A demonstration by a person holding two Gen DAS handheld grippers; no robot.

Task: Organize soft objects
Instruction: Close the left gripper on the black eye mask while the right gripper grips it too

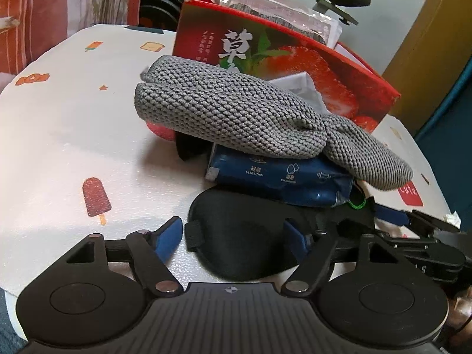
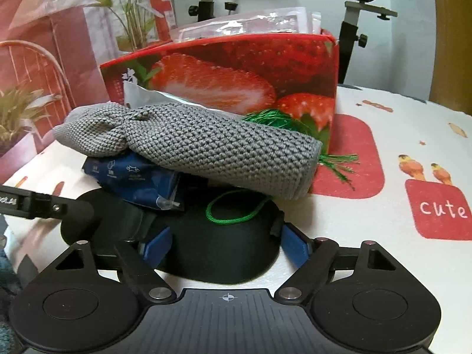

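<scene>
A black padded eye mask (image 1: 236,236) lies on the table at the near edge; it also shows in the right wrist view (image 2: 218,244). My left gripper (image 1: 236,236) is open with its blue pads on either side of one end of the mask. My right gripper (image 2: 225,244) is open astride the other end. A grey knitted cloth (image 1: 236,112) (image 2: 206,147) lies over a blue tissue pack (image 1: 280,177) (image 2: 132,180) just behind the mask. A green cord loop (image 2: 233,209) rests on the mask.
A red strawberry-print box (image 1: 295,59) (image 2: 236,73) holding plastic packets stands behind the pile. The table has a white printed cover (image 1: 73,132) (image 2: 413,147). An exercise bike stands beyond the table. Plants and a red bag are at the left.
</scene>
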